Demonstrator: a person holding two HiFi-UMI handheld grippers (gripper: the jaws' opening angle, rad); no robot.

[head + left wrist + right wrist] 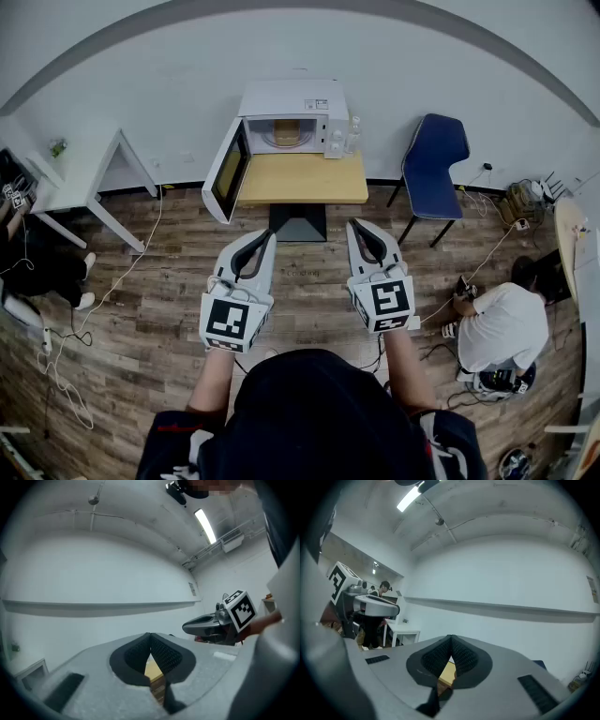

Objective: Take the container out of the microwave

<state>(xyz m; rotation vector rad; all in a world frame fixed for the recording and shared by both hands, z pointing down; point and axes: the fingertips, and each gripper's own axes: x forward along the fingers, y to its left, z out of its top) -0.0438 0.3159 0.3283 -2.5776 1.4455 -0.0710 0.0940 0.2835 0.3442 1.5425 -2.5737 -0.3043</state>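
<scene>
The container (285,134) sits inside the microwave (291,114), in the open cavity, upright and roughly centred. It is a tan, low shape, wider than it is tall, and its long axis appears to run left to right across the cavity, parallel to the opening. Its broad side faces out toward the person. It is too small in the head view to tell more of its form.

The microwave door (228,171) is swung wide to the left and hangs past the left edge of the wooden tabletop (302,180). The microwave stands at the back of that tabletop, against the white wall. A clear bottle (353,134) stands just beside the microwave's right side.

Both grippers are held level over the wood floor (141,309), well apart from the tabletop and pointing toward the microwave. The left gripper (268,234) has its fingers (165,654) pressed together at the tips with nothing between them. A sliver of the tabletop shows through the gap below the tips. The right gripper (353,225) likewise has its fingers (464,657) closed tip to tip and empty.

A blue chair (433,152) stands to the right of the tabletop, and a white table (89,178) to the left. A person (502,326) in a white shirt sits low on the floor at the right.
</scene>
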